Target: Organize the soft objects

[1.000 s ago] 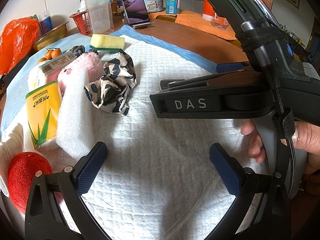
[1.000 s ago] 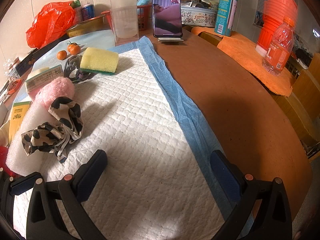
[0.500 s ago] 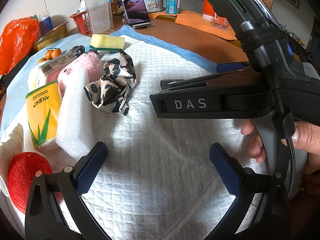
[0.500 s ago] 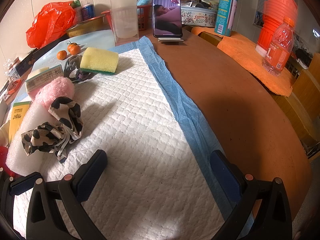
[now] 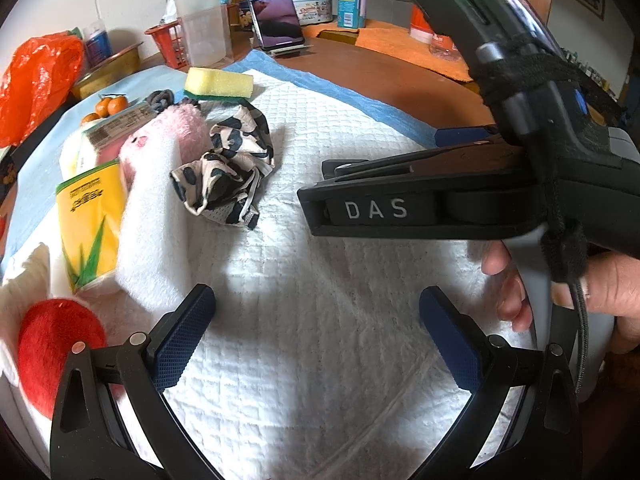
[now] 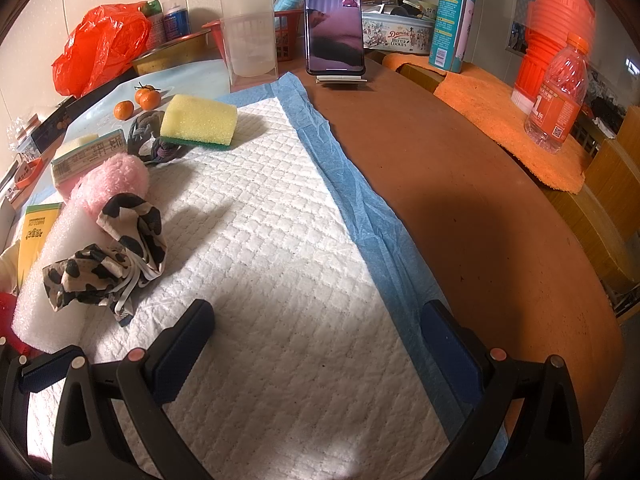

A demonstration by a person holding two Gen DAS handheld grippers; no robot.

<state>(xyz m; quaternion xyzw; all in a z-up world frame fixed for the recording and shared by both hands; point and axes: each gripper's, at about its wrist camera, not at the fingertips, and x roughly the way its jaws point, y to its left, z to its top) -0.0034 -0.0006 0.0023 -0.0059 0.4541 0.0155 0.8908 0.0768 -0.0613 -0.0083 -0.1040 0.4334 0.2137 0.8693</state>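
Left wrist view: left hand-held gripper [image 5: 316, 320] spread, empty; cow-print cloth [image 5: 228, 168] lies far-left on white pad [image 5: 320, 360], beside foam sheet [image 5: 154, 232]. Right hand-held gripper [image 6: 318, 336] spread, empty, farther away.

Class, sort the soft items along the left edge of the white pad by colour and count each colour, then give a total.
Yellow: 1, sponge
Pink: 1, plush
White: 1, foam sheet
Red: 1, fuzzy ball
Black-and-cream patterned: 1, cloth
Grey: 1, knotted rope
Total: 6
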